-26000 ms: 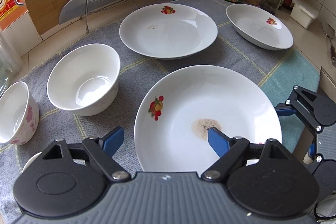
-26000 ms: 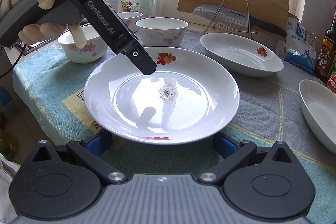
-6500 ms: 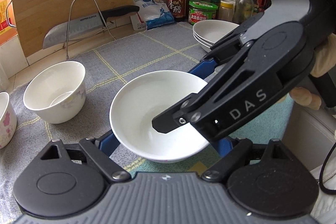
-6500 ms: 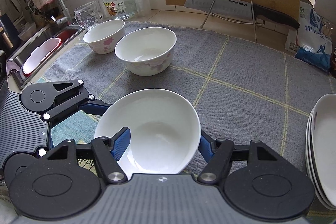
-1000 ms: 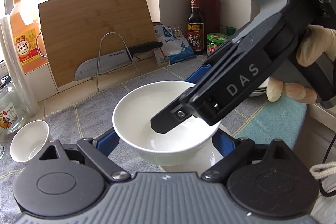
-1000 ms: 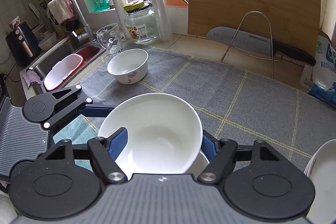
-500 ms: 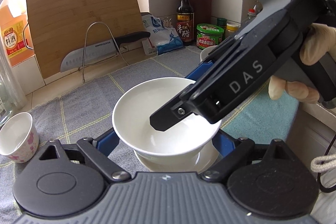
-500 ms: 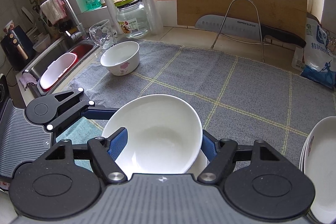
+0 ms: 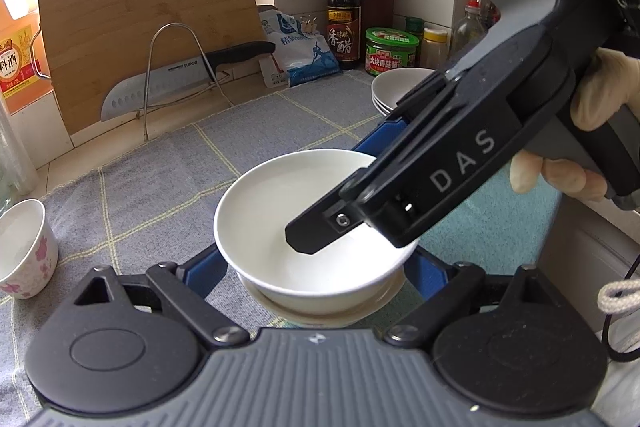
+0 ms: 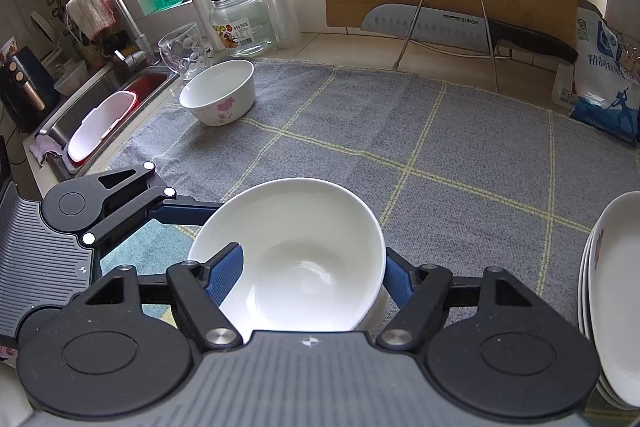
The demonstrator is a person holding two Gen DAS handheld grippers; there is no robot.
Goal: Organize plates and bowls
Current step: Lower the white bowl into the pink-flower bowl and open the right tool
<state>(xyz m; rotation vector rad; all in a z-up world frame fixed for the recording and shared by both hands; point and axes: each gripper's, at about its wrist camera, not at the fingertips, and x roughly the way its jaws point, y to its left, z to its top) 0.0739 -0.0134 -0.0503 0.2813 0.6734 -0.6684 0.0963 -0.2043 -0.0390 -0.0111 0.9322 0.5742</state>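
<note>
A plain white bowl [image 9: 276,211] [image 10: 304,251] sits nested in a second white bowl [image 9: 320,311] on the grey cloth. My right gripper [image 10: 308,275] is shut on the upper bowl, one blue pad inside the rim and one outside. My left gripper [image 9: 316,275] is open, its blue fingers on either side of the two bowls. A flowered bowl [image 9: 22,247] [image 10: 218,95] stands apart at the far left. A stack of white plates [image 9: 394,89] [image 10: 612,291] sits at the right.
A cutting board [image 9: 148,39] and a knife [image 10: 460,25] on a wire rack stand at the back. Sauce bottle [image 9: 343,15], green jar [image 9: 392,51] and salt bag [image 9: 298,49] are back right. Sink [image 10: 96,107], glass [image 10: 184,51] and jar [image 10: 236,19] are at the left.
The held bowl has come down into the bowl beneath it, and both grippers have dropped lower with it. The right gripper still holds the rim.
</note>
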